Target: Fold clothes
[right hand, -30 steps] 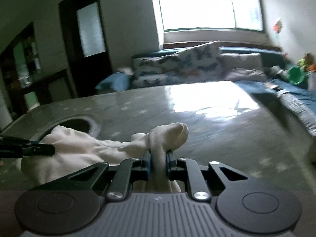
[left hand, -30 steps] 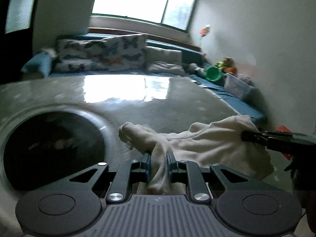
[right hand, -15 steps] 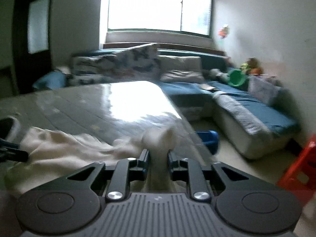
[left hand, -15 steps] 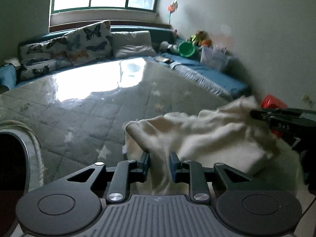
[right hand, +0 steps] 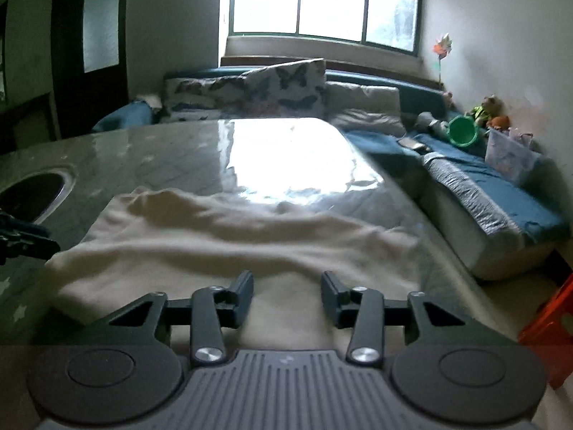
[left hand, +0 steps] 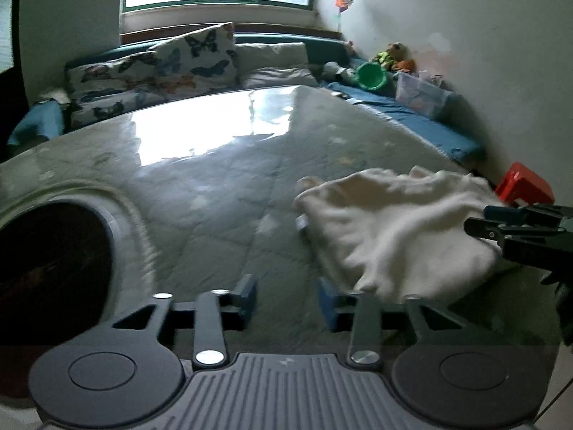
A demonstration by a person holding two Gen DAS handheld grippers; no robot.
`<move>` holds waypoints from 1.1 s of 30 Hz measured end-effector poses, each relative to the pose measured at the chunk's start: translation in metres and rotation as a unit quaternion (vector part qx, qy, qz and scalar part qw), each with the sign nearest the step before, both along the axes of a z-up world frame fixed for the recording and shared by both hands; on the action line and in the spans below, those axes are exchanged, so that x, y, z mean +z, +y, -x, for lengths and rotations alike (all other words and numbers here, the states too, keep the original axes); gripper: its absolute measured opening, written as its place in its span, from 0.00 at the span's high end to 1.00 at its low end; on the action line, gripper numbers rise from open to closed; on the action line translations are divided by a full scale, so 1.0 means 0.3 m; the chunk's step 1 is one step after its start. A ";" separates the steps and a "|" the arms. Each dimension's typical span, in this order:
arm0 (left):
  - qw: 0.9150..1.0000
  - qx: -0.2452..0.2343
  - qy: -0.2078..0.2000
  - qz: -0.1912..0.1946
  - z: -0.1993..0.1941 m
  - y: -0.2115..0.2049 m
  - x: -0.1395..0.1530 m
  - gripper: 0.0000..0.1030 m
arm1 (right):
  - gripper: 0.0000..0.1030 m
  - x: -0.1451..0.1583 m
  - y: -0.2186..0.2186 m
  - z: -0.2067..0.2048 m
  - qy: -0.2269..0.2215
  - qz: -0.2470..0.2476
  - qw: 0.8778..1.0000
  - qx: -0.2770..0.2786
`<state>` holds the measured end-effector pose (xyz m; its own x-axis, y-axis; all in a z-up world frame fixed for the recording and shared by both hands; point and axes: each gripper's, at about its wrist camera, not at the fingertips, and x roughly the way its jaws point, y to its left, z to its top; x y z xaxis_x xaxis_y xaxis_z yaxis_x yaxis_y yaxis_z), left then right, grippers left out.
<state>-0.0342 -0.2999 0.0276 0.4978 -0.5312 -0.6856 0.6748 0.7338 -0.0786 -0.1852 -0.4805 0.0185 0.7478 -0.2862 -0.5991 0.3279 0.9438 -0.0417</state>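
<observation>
1. Opening, both grippers hold nothing — the left gripper (left hand: pixel 286 301) frames bare table (left hand: pixel 222 193), the right gripper (right hand: pixel 286 299) hangs over cloth.
2. The cream garment (right hand: pixel 229 236) lies flat, long axis running left-right, directly ahead of the right — nearer that hand.

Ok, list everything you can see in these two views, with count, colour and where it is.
cloth: one, cream, lying rumpled on the table
table: one, grey-green quilted glossy top, fills the foreground
basin: one, dark round opening, at the table's left
sofa: one, blue, along the window and right wall
butterfly cushions: at least two, white with a print, on the sofa under the window
bucket: one, green, on the sofa's corner
clear box: one, see-through, on the sofa by the wall
stool: one, red, on the floor at right
left gripper: jaws opening, nothing between them
right gripper: jaws opening, above the cloth
</observation>
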 end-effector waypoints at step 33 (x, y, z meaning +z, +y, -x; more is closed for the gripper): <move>0.928 0.363 -0.033 -0.080 -0.091 0.871 -0.046 0.08 | 0.03 -0.016 0.648 -0.371 0.018 -0.025 0.965 0.259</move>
<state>-0.0069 -0.0386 0.0139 0.7281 0.0666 -0.6822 -0.0034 0.9956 0.0936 -0.0738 -0.2862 0.0136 0.7614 0.1507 -0.6305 -0.1902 0.9817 0.0050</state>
